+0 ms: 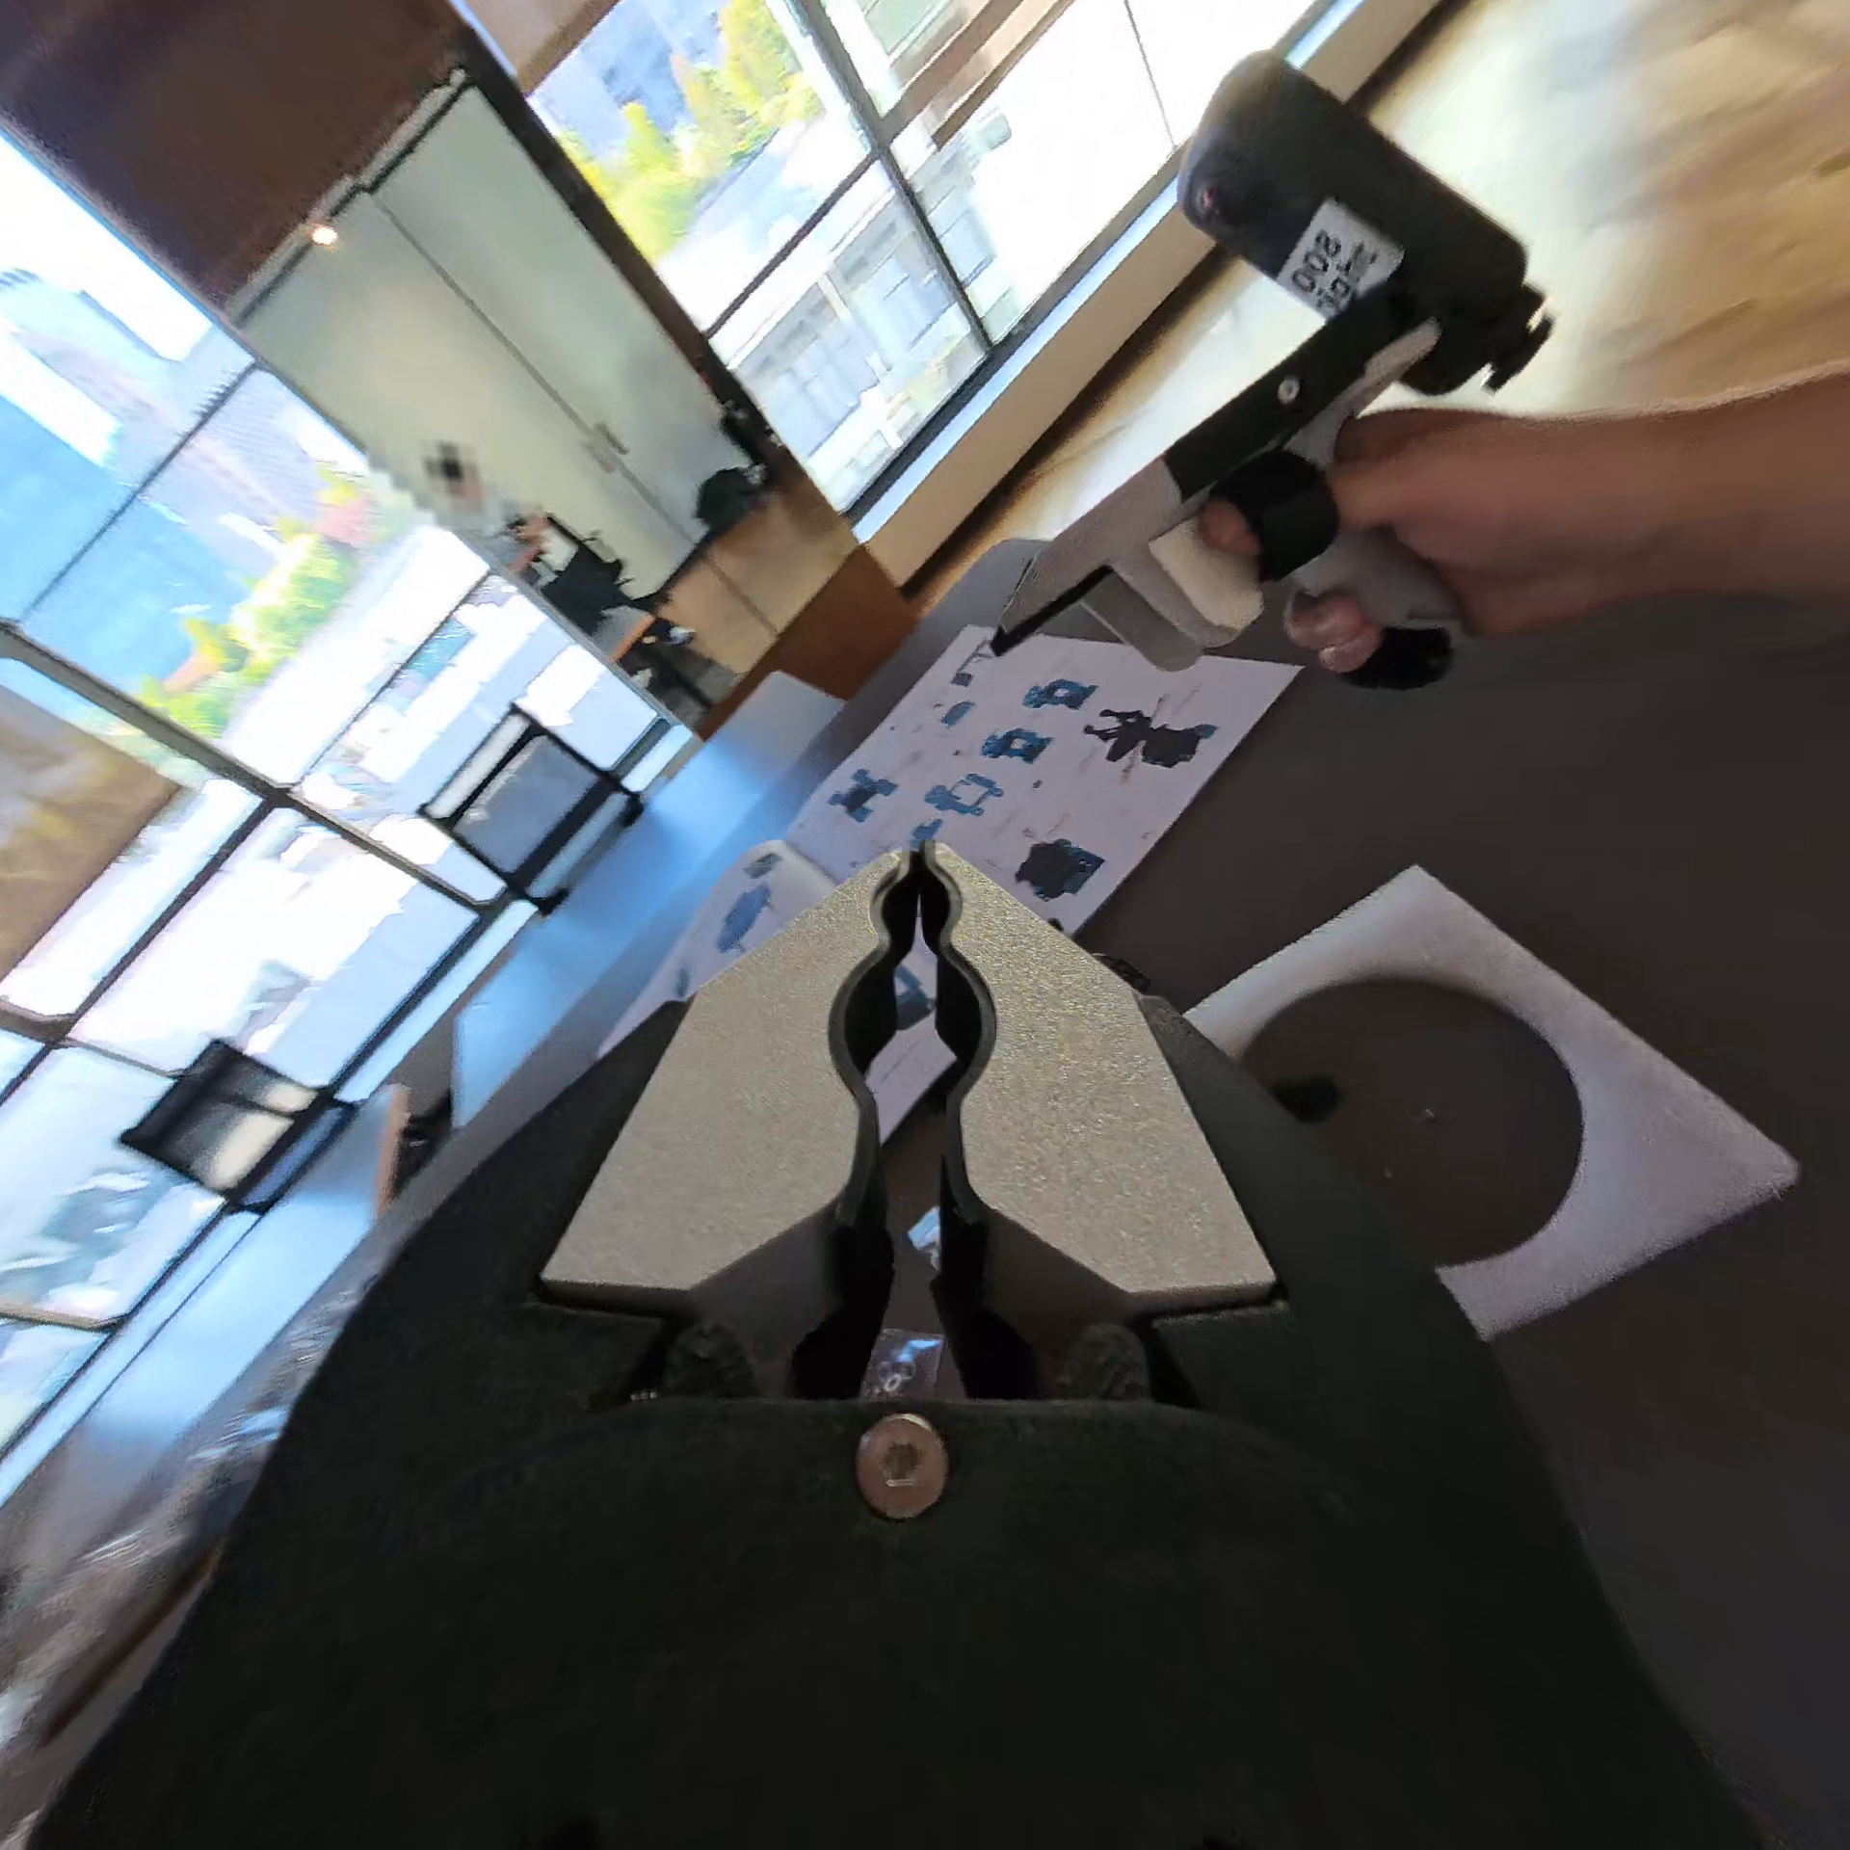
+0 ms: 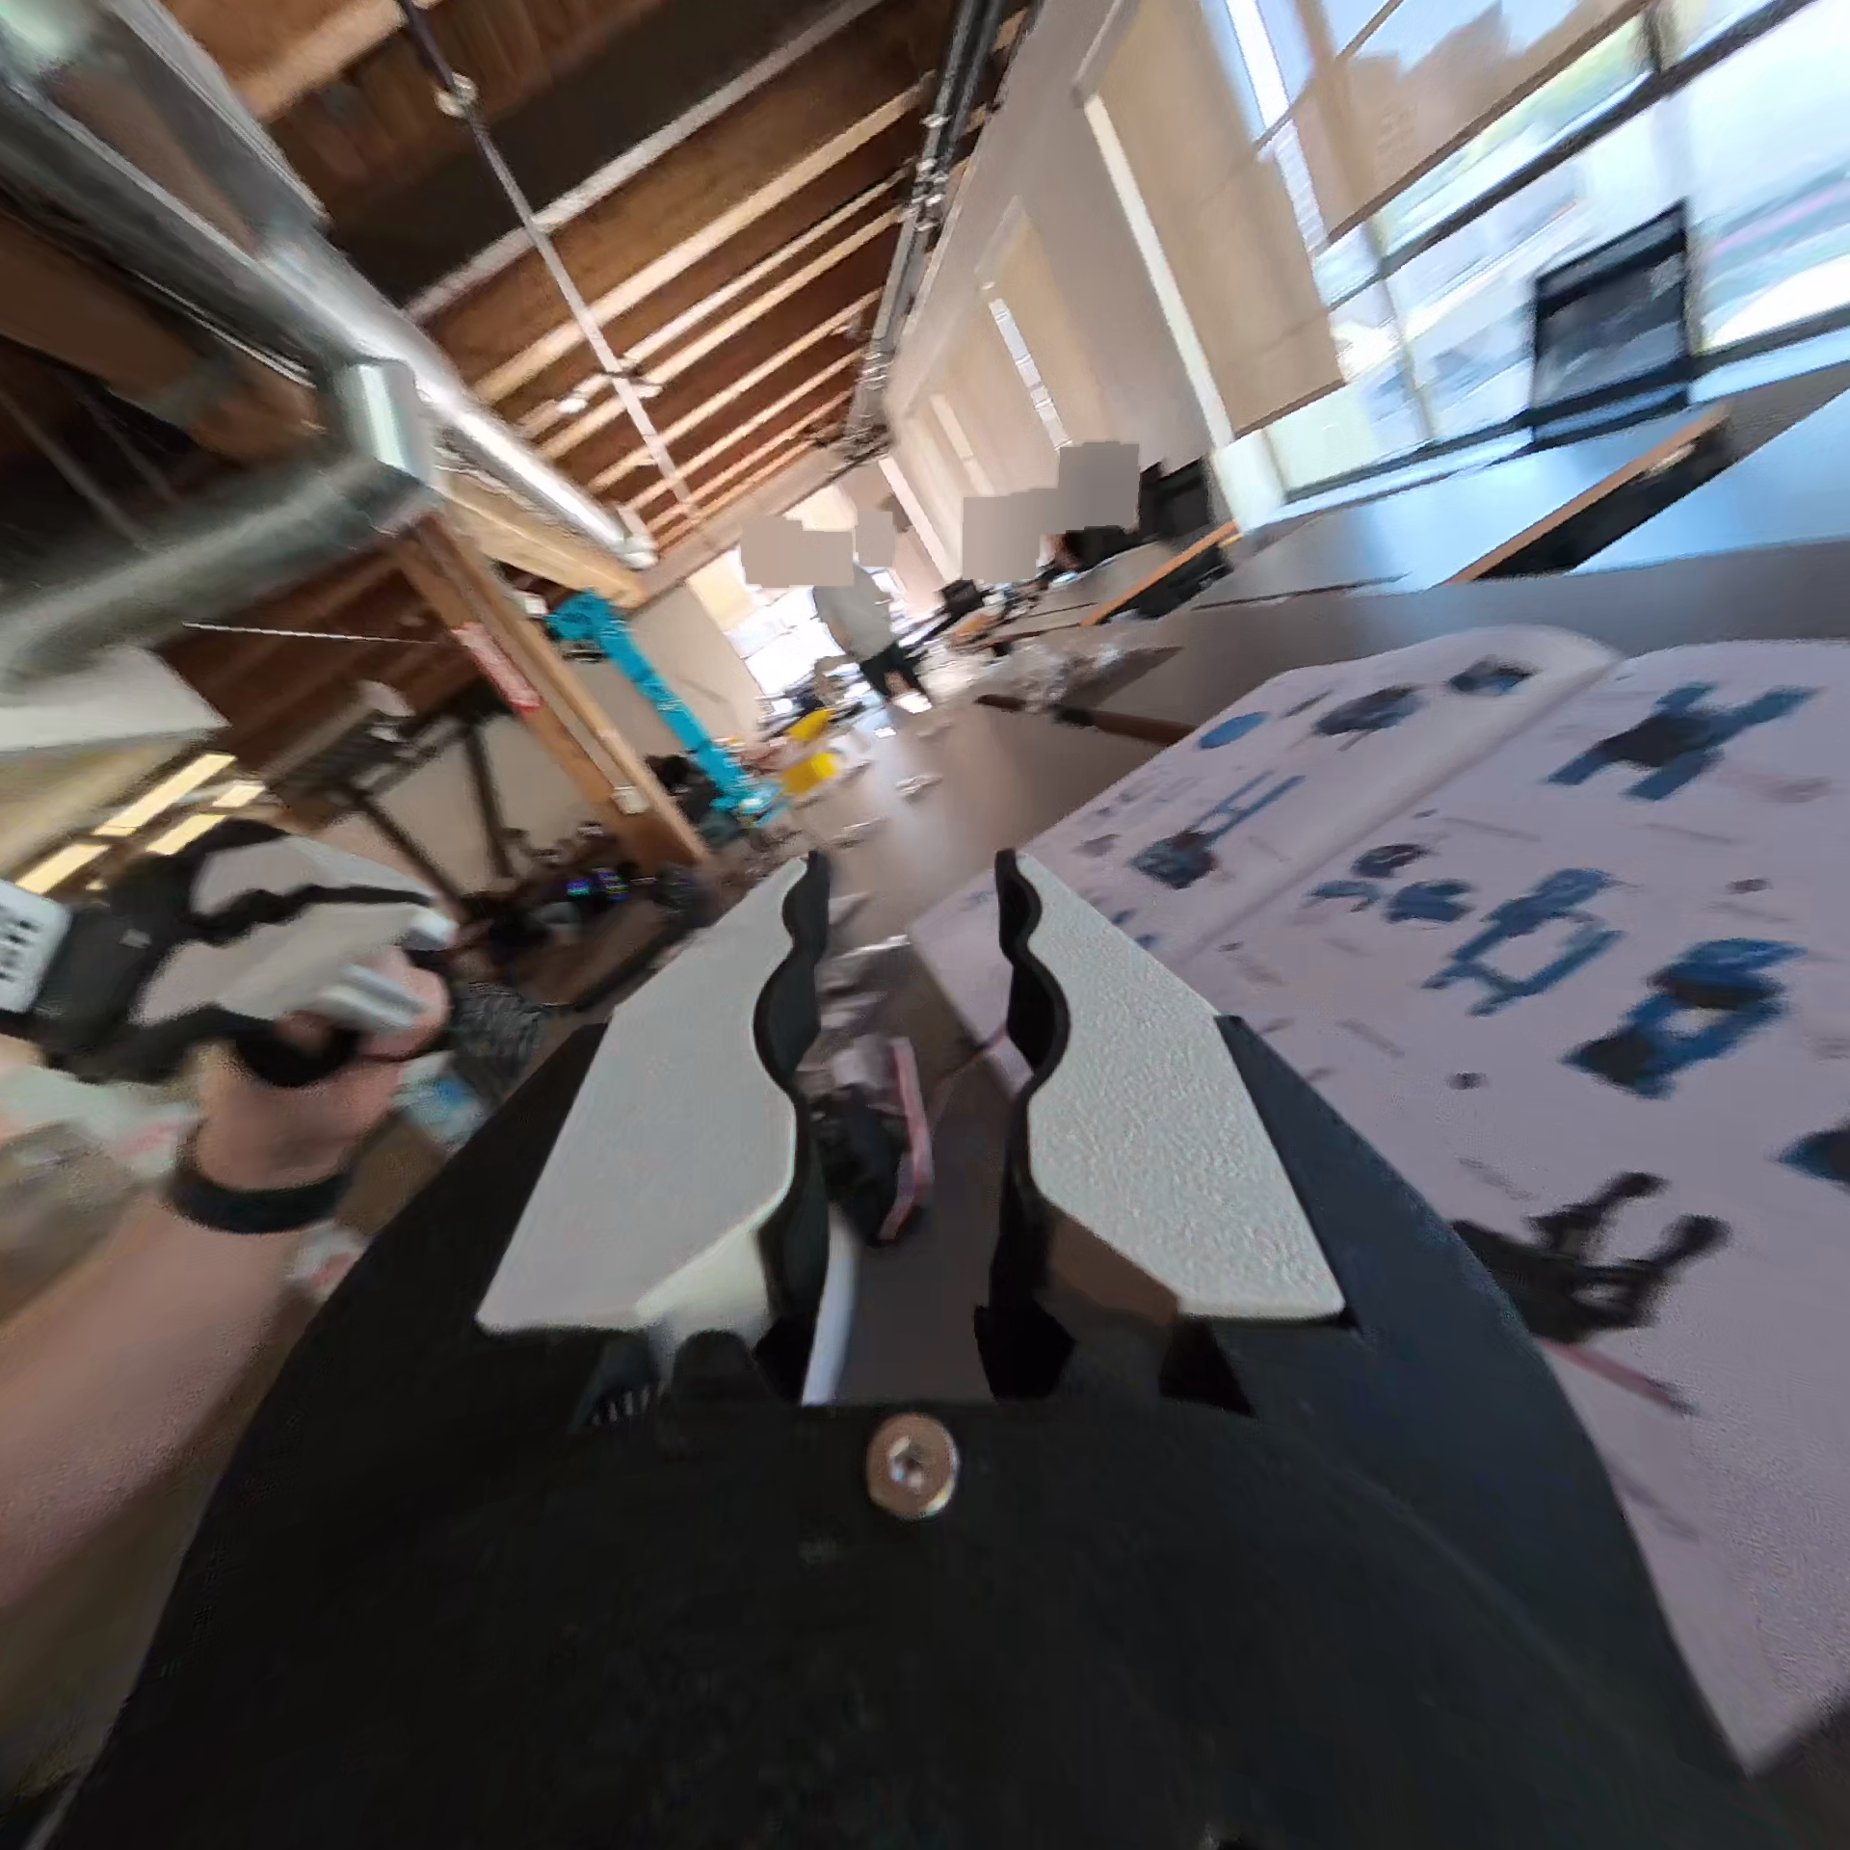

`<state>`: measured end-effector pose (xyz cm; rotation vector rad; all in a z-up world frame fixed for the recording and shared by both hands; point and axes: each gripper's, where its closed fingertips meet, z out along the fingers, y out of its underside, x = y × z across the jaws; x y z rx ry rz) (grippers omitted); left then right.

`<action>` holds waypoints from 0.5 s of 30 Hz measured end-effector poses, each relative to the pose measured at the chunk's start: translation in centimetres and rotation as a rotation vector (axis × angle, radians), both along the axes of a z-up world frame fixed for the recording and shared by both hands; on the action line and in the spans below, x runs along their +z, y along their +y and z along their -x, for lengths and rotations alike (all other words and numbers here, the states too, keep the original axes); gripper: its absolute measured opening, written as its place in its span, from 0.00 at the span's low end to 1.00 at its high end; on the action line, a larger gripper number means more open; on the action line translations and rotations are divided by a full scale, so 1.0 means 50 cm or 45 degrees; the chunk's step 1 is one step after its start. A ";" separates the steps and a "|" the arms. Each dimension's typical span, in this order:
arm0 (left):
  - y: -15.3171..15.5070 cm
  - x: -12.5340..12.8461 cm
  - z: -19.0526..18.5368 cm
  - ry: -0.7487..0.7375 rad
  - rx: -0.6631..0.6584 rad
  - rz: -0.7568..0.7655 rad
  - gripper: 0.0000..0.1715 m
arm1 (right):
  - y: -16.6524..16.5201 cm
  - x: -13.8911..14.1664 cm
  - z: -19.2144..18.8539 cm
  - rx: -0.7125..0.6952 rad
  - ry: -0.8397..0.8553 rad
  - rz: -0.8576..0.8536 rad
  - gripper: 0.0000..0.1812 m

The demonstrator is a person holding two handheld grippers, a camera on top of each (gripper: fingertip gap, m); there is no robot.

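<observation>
Above the dark table point(image 1: 1502, 801), the left hand-held gripper point(image 1: 923, 863) has its fingertips pressed together and grips nothing; it hangs nearest a white foam square with a round cut-out point(image 1: 1652, 1151), just beyond which lies an open booklet of blue and black figures point(image 1: 1051, 761). Farther off, the right hand-held gripper point(image 2: 911, 871), gripped by a hand point(image 1: 1502, 521), is parted by a clear gap and empty, tilted low beside the same booklet point(image 2: 1502, 901). Windows point(image 1: 300, 601) line the room.
</observation>
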<state>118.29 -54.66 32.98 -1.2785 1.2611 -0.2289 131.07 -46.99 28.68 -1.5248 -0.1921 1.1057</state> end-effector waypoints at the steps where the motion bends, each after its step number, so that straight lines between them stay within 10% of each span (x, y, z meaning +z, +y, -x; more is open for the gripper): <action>1: -0.008 -0.001 -0.014 0.036 0.044 -0.057 0.00 | -0.018 0.009 0.016 0.085 0.035 0.027 0.17; 8: -0.066 -0.055 -0.080 0.274 0.316 -0.245 0.00 | -0.160 0.018 0.079 0.635 -0.202 0.168 0.16; 15: -0.110 -0.143 -0.018 0.172 0.493 0.162 0.00 | -0.105 -0.008 0.056 0.625 -0.397 0.185 0.13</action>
